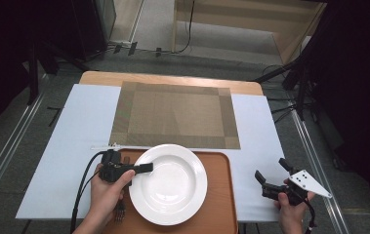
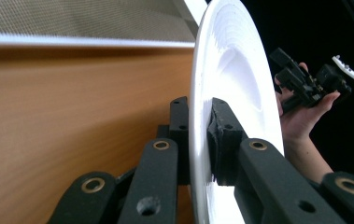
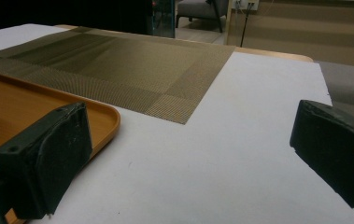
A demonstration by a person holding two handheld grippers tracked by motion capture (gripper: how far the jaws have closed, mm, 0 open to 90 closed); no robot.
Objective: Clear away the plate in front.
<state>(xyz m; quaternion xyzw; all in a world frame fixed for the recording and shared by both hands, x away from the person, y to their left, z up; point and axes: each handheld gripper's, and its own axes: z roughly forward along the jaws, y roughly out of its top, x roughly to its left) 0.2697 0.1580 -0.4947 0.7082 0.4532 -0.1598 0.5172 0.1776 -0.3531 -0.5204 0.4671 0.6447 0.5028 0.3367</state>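
The round white plate with a wide rim and a shallow dip (image 1: 169,183) sits low in the middle of the high view, on the orange-brown wooden tray (image 1: 221,195). It is shiny, smooth and plain, with no pattern. The left gripper (image 1: 146,168) pinches the plate's left rim; in the left gripper view one black jaw is under the rim and one on top. The right gripper (image 1: 270,170) is at the lower right over the white table cover (image 1: 75,146), its jaws wide apart with nothing between them. The woven brown placemat (image 1: 175,114) lies just above the tray. No writing can be read anywhere. A dark fork (image 1: 119,213) peeks out under the left hand, mostly hidden.
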